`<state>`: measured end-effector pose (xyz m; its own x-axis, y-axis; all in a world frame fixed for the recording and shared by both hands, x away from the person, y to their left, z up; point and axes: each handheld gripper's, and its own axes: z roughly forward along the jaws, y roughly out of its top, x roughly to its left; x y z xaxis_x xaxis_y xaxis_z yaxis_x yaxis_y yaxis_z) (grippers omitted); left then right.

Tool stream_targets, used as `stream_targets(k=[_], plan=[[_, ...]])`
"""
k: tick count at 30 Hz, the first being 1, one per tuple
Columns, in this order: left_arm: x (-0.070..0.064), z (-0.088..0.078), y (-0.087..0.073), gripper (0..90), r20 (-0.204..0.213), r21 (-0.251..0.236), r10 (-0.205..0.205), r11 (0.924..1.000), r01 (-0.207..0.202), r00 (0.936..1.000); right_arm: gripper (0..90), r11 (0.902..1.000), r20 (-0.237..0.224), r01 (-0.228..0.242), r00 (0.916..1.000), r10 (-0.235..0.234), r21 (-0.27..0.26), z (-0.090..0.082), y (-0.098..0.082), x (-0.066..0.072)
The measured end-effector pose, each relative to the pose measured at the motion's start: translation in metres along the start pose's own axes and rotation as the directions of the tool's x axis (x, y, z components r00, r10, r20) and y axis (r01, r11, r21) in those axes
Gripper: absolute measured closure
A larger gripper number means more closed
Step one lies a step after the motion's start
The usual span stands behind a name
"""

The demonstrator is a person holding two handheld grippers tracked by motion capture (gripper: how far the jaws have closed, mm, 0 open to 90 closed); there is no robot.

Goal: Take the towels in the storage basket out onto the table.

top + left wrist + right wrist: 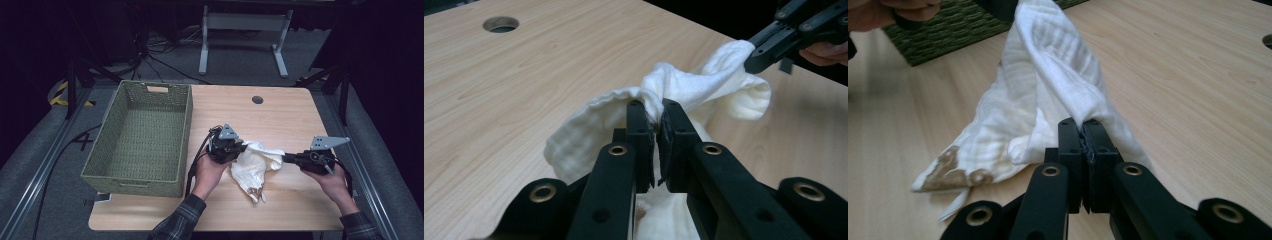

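One white cloth lies bunched on the table, just right of the one green basket, which holds nothing. The left gripper and the right gripper are each clamped on a fold of it. Probably the cloth has yet to be spread, folded or binned.

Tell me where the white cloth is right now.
In the high view the white cloth lies on the table right of the green basket, pinched between the left gripper and right gripper.
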<state>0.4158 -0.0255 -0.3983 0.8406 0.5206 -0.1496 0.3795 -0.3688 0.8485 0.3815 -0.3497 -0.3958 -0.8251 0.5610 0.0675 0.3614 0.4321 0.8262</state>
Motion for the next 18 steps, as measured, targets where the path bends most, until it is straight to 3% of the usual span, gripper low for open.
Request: stream_targets(k=[4,6,12,14,18], plan=[[0.016,0.016,-0.004,84.3,-0.031,0.046,-0.005,0.9989,0.006,0.9995,88.0,0.9998,-0.001,-0.02,0.9998,0.02,-0.002,0.012,0.004,-0.017],[0.021,0.021,-0.005,84.3,-0.038,0.057,-0.007,0.9983,0.009,0.9993,88.0,0.9996,0.007,-0.019,0.9998,0.018,0.023,0.019,0.005,-0.021],[0.03,0.033,-0.006,83.7,-0.058,0.084,-0.009,0.9963,0.014,0.9983,88.0,0.999,0.021,-0.024,0.9995,0.024,0.037,0.032,0.008,-0.034],[0.031,0.035,-0.007,80.2,-0.068,0.089,-0.009,0.9959,0.015,0.9977,87.6,0.9988,0.029,-0.036,0.9989,0.035,0.034,0.036,0.007,-0.04],[0.031,0.033,-0.008,70.0,-0.064,0.106,-0.009,0.9943,0.016,0.9979,78.2,0.9979,0.053,-0.053,0.9973,0.051,0.038,0.039,0.003,-0.046]])
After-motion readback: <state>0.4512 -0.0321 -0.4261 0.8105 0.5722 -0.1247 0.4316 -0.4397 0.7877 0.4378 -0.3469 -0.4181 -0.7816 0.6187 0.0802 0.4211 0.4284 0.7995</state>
